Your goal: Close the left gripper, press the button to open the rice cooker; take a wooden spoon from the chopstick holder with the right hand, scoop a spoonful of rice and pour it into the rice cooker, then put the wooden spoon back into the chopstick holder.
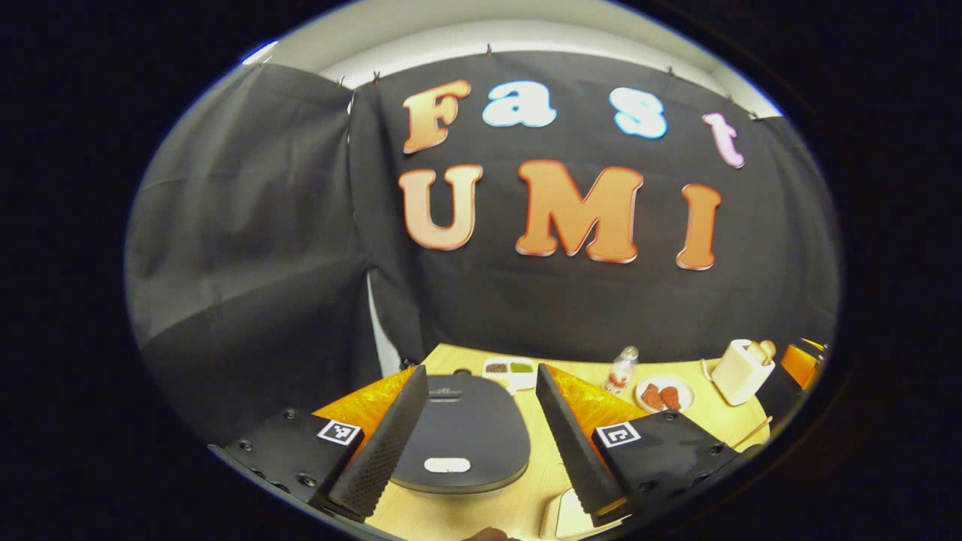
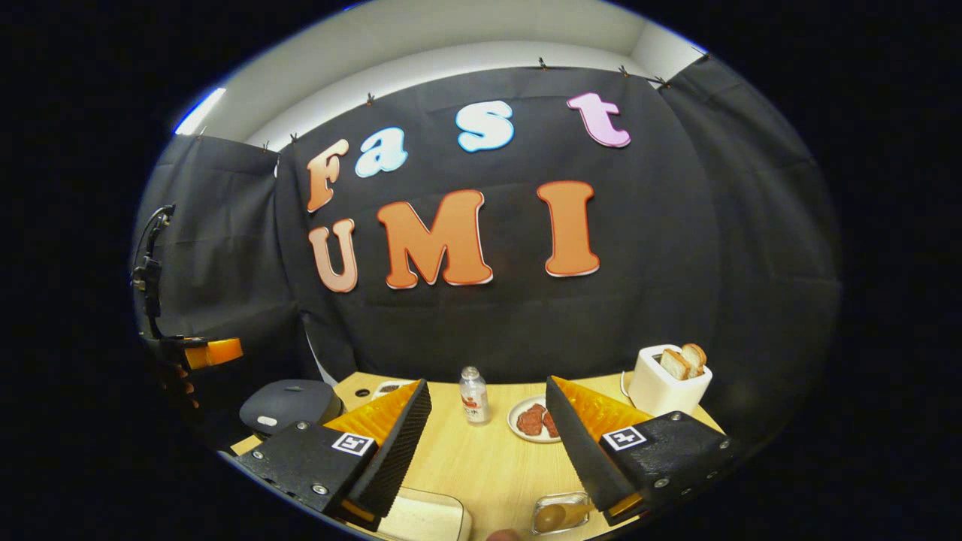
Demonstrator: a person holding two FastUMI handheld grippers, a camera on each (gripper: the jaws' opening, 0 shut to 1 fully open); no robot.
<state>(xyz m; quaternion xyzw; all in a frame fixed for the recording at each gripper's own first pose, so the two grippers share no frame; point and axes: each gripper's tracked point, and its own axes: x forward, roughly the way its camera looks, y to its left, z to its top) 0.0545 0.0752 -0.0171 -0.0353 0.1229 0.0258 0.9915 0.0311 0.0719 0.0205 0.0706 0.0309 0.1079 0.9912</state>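
Note:
The dark grey rice cooker (image 1: 458, 439) sits lid down on the wooden table, its pale button (image 1: 447, 465) at the near edge. My left gripper (image 1: 479, 376) hovers over it, open, one finger on each side of the lid and nothing between them. In the right gripper view the cooker (image 2: 289, 404) is at the far left, with a hand holding the left gripper (image 2: 203, 352) above it. My right gripper (image 2: 487, 387) is open and holds nothing. A clear holder (image 2: 560, 515) with a brown wooden spoon head in it lies just below the right finger. A white container (image 2: 421, 515) sits by the left finger.
A small bottle (image 2: 472, 394), a plate of meat (image 2: 535, 419) and a white toaster (image 2: 665, 379) with bread stand along the back of the table (image 2: 488, 466). A small sauce dish (image 1: 509, 370) lies behind the cooker. The black cloth wall closes off the back.

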